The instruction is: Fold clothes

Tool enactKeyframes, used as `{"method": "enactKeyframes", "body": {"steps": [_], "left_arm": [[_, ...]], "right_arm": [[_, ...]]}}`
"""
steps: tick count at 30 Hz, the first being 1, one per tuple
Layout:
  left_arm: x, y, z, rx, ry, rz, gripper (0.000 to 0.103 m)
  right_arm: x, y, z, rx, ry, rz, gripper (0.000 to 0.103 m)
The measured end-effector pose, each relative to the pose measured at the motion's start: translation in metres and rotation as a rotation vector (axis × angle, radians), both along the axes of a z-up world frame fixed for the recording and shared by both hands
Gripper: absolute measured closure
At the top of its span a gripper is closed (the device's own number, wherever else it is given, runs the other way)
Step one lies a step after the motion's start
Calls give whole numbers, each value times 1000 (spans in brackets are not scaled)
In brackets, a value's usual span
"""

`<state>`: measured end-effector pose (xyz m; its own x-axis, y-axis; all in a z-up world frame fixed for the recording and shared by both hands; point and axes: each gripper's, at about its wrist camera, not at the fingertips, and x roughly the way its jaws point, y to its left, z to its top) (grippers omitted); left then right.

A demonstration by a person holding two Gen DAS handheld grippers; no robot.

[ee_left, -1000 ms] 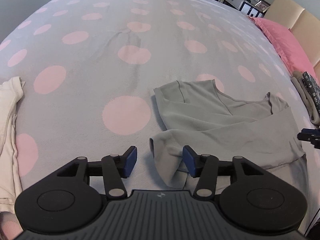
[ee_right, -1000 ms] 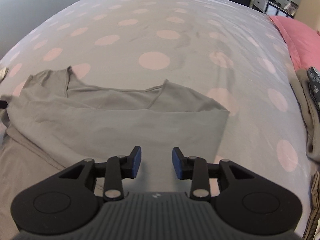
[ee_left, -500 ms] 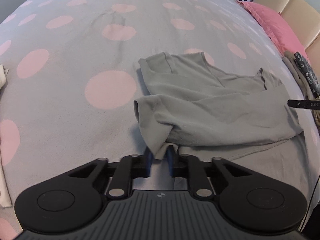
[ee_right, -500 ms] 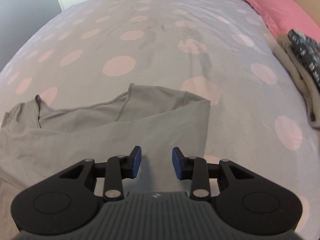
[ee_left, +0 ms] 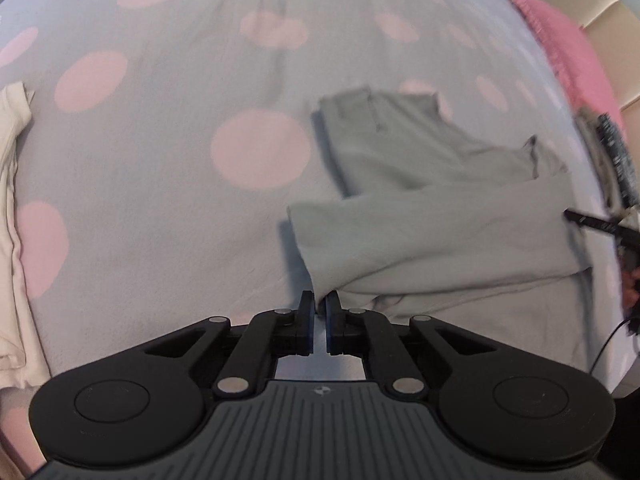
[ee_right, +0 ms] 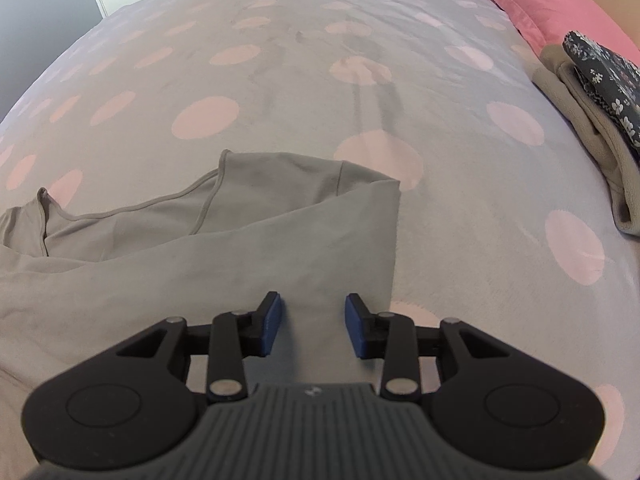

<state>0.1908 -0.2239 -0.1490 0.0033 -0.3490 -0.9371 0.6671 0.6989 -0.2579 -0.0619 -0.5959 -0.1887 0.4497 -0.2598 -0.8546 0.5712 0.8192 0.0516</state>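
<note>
A grey long-sleeved shirt [ee_left: 440, 208] lies on the spotted bedspread [ee_left: 160, 160], its lower part folded up over the chest. My left gripper [ee_left: 319, 304] is shut on the near left corner of that folded layer, and cloth runs up from between the pads. In the right wrist view the shirt [ee_right: 240, 248] fills the left and middle. My right gripper [ee_right: 312, 308] hovers over its right side edge, jaws opening slightly, with fabric below them and nothing pinched. One right fingertip [ee_left: 592, 222] shows at the shirt's far right in the left wrist view.
A white garment [ee_left: 12, 200] lies along the left edge of the bed. A stack of folded clothes [ee_right: 592, 92], beige under dark floral, sits at the right beside a pink pillow [ee_right: 552, 0]. The bedspread stretches away beyond the shirt.
My left gripper went from open to shut on the shirt's near left corner and tipped downward. My right gripper shifted toward the shirt's right edge and rolled; its jaws stayed apart.
</note>
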Motion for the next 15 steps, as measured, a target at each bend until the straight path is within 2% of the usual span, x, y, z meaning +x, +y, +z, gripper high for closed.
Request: {"method": "enactKeyframes", "body": {"steps": [1,3,4,5,6,7,8,12,15], "left_arm": [[-2,-1,-5,30,-9,-16,99],[0,2,-5,3,-12,-4,98],[2,4,-2,-24,-17,9,90],[4,6,2,-51,-26,29,77],[7,8,6,-72,-42,54,69],[11,9,8,-91,-54,81,56],[15,11,10,-109,-65,109,52],[30,13,4,-176,4,193,52],[32,11,11,-153,-1,187,52]], "right_arm": [[0,0,0,-2,1,1,63],[0,1,1,-7,3,2,62],[0,1,2,-6,3,-1,62],[-1,1,3,-4,0,-3,62],[-1,1,4,-2,-2,-6,62],[-2,1,5,0,-5,-8,62],[-2,1,5,1,-6,-7,62],[0,4,8,3,-16,-6,62],[1,8,14,-12,-31,8,62]]}}
